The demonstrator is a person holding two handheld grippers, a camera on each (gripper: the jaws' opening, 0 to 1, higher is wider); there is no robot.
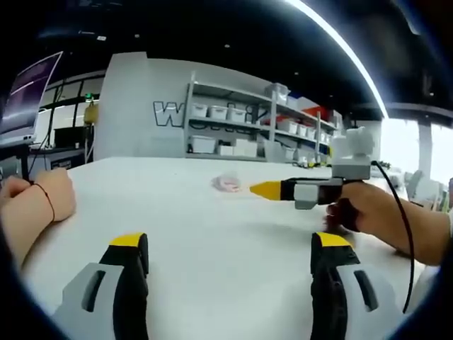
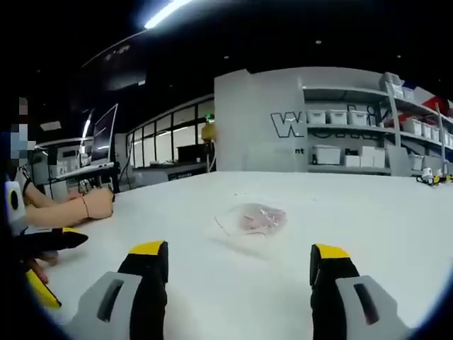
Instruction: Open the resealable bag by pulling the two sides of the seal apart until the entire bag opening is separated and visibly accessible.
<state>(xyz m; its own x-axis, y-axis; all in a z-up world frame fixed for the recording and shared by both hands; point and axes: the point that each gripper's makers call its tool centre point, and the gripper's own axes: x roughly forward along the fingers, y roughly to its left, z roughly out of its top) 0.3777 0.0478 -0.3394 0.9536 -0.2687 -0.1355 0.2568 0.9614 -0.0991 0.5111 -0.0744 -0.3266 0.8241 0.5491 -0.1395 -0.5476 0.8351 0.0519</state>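
A small clear resealable bag (image 1: 228,183) with something pinkish inside lies flat on the white table (image 1: 184,227), out past both grippers. In the left gripper view my left gripper (image 1: 230,249) is open, its yellow-tipped jaws wide apart over bare table, well short of the bag. My right gripper (image 1: 267,189) comes in from the right in a hand, its yellow tip just right of the bag. The right gripper view has the bag (image 2: 255,218) ahead of the open right gripper (image 2: 239,258), nothing between the jaws. The left gripper (image 2: 65,268) shows at the left edge.
Another person's hand and forearm (image 1: 35,202) rest on the table's left side, also visible as an arm (image 2: 78,207). Shelves with white bins (image 1: 241,131) line the far wall. A monitor (image 1: 28,92) stands at the far left.
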